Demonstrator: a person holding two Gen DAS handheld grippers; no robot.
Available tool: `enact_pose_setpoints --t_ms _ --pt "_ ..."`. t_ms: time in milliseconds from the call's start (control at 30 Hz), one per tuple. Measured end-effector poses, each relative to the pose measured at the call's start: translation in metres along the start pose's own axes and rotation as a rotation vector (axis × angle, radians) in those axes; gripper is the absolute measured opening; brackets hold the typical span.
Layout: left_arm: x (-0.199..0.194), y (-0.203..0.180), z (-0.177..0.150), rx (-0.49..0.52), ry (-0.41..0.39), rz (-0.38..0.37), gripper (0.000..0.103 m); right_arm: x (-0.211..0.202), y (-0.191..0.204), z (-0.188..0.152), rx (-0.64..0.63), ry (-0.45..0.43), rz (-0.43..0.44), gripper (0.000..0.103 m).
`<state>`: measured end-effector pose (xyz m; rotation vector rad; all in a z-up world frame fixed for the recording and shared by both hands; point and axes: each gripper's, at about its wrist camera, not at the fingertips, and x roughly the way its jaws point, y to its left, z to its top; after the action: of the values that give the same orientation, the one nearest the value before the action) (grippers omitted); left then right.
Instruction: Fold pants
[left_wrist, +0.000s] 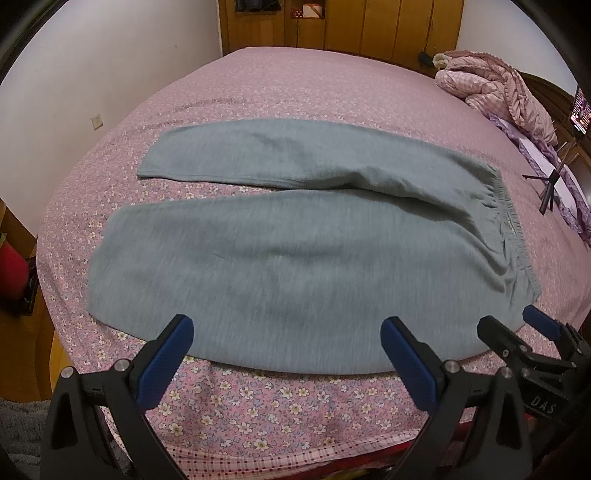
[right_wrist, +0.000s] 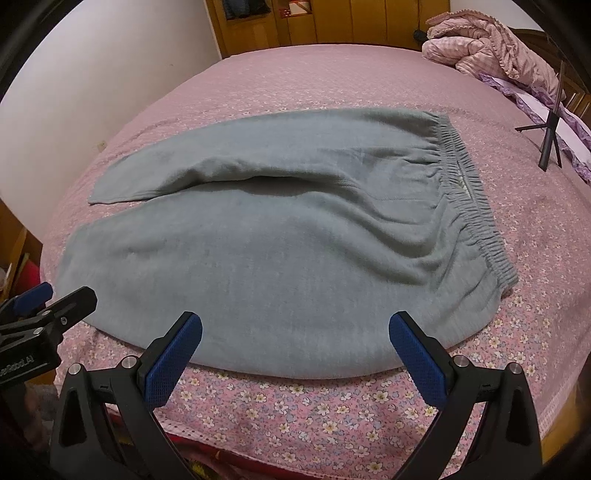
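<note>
A pair of grey-green pants (left_wrist: 295, 251) lies flat on a bed covered with a pink flowered sheet (left_wrist: 258, 406), the two legs running out to the left and the gathered elastic waistband (left_wrist: 509, 218) at the right. The near leg sits just beyond the near edge of the bed, and the far leg angles away from it, leaving a wedge of sheet between them toward the left. The left gripper (left_wrist: 286, 343) hangs just above the near hem of the near leg with its blue-padded jaws spread wide and nothing between them. The right gripper (right_wrist: 295, 341) hangs beside it, nearer the waistband end, its jaws likewise wide apart and holding nothing; in the left wrist view it shows at the right edge (left_wrist: 517, 328). Neither one touches the cloth as far as can be told. At the far right of the bed a crumpled pink quilt (left_wrist: 495, 85) is heaped, and a small dark tripod (right_wrist: 550, 136) stands near it. A wooden wardrobe (left_wrist: 332, 26) lines the far wall.
</note>
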<state>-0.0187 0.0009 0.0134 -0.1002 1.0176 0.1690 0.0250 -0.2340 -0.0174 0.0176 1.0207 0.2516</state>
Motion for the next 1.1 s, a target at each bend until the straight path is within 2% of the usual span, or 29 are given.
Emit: enact_pose_setpoints --t_ms 300,533,667,1100 --pt "-0.001 -0.003 0.002 0.019 -0.009 0.013 0.103 -0.001 0.007 0.005 -0.062 -0.029 -0.054 0.103" --pt "0.001 -0.002 0.004 0.015 -0.007 0.025 0.103 0.002 0.016 0.004 -0.117 -0.03 -0.047 0.103" --pt "0.007 0.0 0.002 0.006 0.016 0.022 0.103 0.003 0.015 0.005 -0.11 -0.031 -0.044 0.103" --pt "0.008 0.003 0.001 -0.008 0.023 0.018 0.103 0.006 0.002 0.009 -0.083 -0.017 -0.046 0.103"
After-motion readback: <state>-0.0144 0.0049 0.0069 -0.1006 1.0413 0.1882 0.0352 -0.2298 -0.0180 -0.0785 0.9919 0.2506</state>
